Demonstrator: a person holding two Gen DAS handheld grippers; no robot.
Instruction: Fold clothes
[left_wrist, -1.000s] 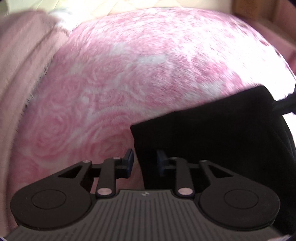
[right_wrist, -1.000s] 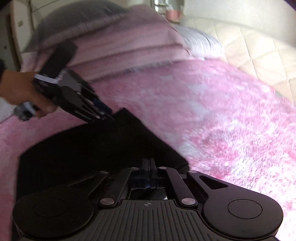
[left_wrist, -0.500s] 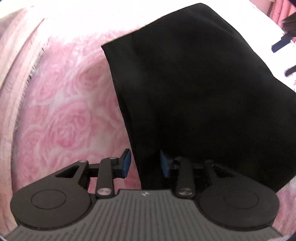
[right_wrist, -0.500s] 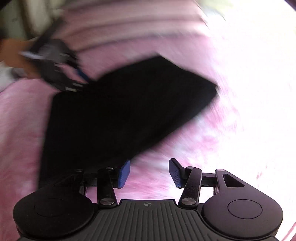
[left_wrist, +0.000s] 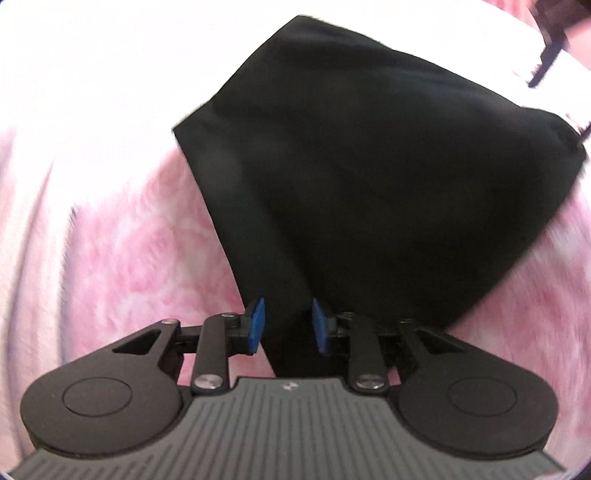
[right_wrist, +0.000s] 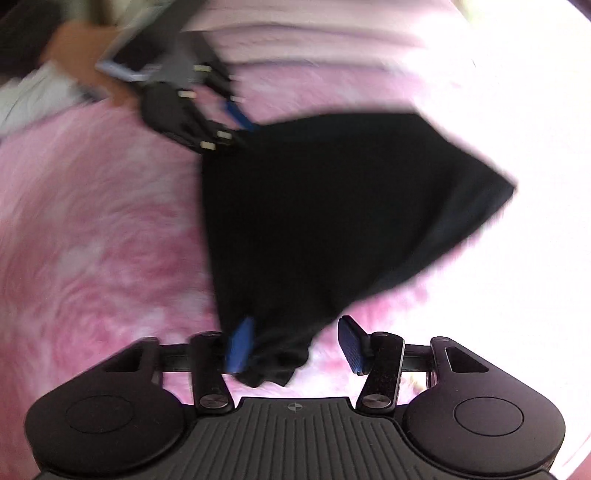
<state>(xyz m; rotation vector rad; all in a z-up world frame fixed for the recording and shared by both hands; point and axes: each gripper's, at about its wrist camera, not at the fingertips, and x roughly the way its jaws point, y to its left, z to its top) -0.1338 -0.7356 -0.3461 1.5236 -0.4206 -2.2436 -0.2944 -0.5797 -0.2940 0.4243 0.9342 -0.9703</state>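
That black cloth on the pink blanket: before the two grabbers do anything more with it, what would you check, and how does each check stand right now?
1. Left gripper let go: ok. Its jaws have just been opening, and the black cloth lies between the pads unpinched.
2. Right gripper let go: ok. Its jaws stand apart, a bunched corner of cloth between them, seemingly against one pad only.
3. Cloth resting on the pink blanket: ok.
4. Fold lying flat: not ok. The corner by the right gripper is crumpled.
5. Edges lined up: cannot tell, as the pictures are blurred.
6. Grippers well apart from each other: ok.
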